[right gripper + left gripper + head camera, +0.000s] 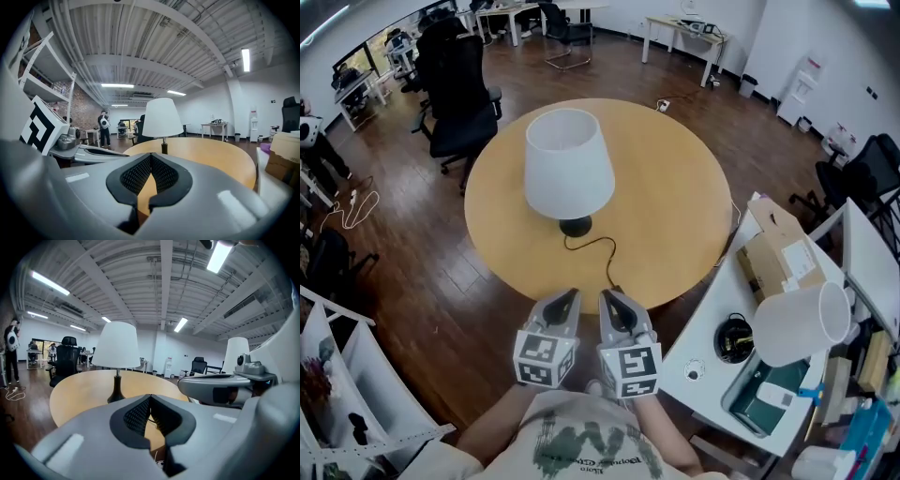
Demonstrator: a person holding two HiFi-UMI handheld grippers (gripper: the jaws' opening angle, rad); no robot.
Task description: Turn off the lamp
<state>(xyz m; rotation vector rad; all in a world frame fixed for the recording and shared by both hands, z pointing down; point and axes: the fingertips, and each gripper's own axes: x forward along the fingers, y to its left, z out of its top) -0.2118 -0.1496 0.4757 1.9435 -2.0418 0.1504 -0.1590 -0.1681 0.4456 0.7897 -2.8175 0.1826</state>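
A lamp with a white shade (568, 162) and a dark base (576, 226) stands upright on the round wooden table (675, 197). Its black cord (602, 251) runs from the base to the table's near edge. The shade (116, 345) also shows ahead in the left gripper view, and the shade (162, 118) in the right gripper view. My left gripper (572, 294) and right gripper (607, 297) hang side by side at the table's near edge, level, pointing at the lamp. Both are shut with nothing between the pads, well short of the lamp.
A white side table (712, 375) at the right carries a cardboard box (778, 261), a second lamp lying on its side (802, 322) and a teal tray (764, 396). Black office chairs (461, 94) stand behind the round table. White shelving (337, 384) is at the left.
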